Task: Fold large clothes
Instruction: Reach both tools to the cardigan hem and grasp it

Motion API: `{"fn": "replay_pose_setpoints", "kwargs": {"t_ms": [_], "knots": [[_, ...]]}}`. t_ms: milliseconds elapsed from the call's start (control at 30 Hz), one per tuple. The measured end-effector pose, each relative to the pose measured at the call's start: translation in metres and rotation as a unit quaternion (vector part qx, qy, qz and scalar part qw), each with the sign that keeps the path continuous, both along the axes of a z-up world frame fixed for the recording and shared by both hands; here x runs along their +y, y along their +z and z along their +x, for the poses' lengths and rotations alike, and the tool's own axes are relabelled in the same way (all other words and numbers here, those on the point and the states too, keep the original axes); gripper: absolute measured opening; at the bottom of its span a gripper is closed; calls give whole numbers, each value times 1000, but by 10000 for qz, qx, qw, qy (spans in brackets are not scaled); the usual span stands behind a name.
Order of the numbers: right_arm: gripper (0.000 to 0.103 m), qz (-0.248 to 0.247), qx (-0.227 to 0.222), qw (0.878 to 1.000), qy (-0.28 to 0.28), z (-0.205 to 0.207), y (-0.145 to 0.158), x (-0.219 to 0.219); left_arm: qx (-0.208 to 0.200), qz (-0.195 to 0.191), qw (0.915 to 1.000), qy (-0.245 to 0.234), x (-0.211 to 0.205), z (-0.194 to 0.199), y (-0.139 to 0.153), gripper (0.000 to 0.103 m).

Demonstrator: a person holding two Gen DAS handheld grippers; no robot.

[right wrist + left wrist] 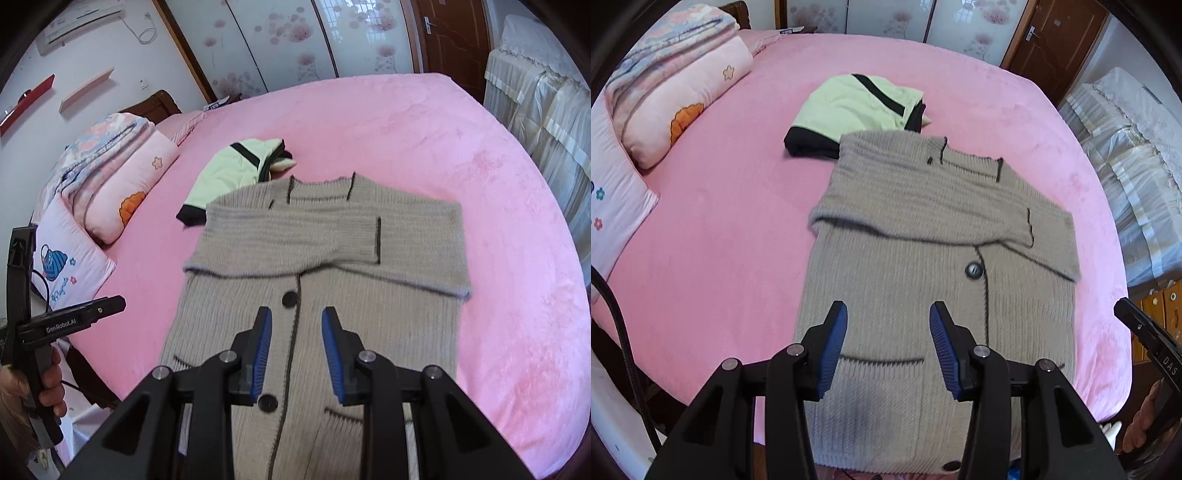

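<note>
A beige knitted cardigan (pixel 905 240) (pixel 332 277) lies flat and buttoned on the pink bed (pixel 720 221) (pixel 480 166). Both of its sleeves are folded across the chest. My left gripper (pixel 888 306) hovers above the cardigan's lower left part near a pocket, open, with nothing between its blue pads. My right gripper (pixel 296 311) hangs over the button line, also open and holding nothing. Neither gripper touches the knit.
A folded pale-green and black garment (pixel 849 107) (pixel 225 173) sits just beyond the cardigan's collar. A rolled quilt (pixel 676 85) (pixel 110 166) and a pillow (pixel 613 214) (pixel 70 273) lie on the left. Cloth-covered furniture (pixel 1126 166) stands past the bed's right edge. A person's hand (pixel 51 384) shows at the left.
</note>
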State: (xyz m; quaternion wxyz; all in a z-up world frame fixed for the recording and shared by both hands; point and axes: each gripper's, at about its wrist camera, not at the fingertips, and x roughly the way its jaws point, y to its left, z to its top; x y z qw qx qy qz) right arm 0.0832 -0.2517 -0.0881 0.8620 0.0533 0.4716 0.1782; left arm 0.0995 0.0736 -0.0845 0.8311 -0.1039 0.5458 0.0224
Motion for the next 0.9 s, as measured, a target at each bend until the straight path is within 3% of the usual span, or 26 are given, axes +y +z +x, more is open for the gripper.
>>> {"fn": "replay_pose_setpoints", "kwargs": {"t_ms": [100,300,467,700,900], "knots": [[28,-125,94,9999,-71,-17,-10,2,131,32,9999,-83,6,-11,-12,45],[29,-175,389,9989,-173,-55,-39,-1,771,4,9968,-217,33,-56,-58,45],[42,-285,754,9961,-345,-92,-75,-14,1274,-177,9915,-181,60,-94,-104,45],[45,-612,1216,9884,-677,-132,-120,-39,1509,-513,9871,-170,90,-128,-158,45],[45,-872,1261,9822,-1086,-153,-149,-80,1590,-763,9840,-250,100,-144,-197,45]]}}
